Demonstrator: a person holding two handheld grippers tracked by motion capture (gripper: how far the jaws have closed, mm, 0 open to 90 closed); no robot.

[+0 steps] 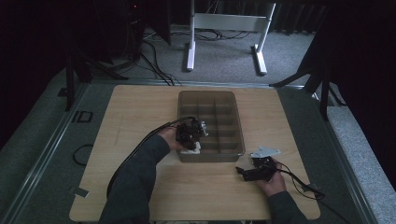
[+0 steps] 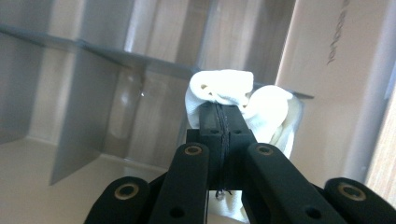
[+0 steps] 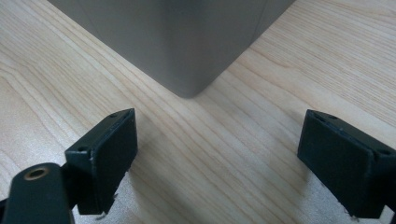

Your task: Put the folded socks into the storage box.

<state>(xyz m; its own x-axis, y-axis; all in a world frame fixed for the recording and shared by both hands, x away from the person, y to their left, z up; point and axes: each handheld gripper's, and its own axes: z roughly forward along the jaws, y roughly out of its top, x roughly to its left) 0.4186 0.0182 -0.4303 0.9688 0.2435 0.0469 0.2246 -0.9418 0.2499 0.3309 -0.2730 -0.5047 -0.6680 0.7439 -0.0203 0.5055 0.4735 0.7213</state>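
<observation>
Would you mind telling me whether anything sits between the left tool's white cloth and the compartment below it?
Nothing visible does: the left tool holds the white cloth over the divided tray, with only open compartment space beneath.

bare tabletop (image 1: 140, 107) left of divided bin (image 1: 236, 121), dividers (image 2: 77, 116) crowd inside

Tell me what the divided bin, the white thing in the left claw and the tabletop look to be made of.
Divided bin: probably plastic, grey and semi-translucent, with thin glossy dividers that catch reflections. White thing pinched in the left claw: soft cloth, perhaps a sock, since it bunches and folds. Tabletop: light wood or wood-look laminate, matte, with straight grain lines; which one is unclear.
</observation>
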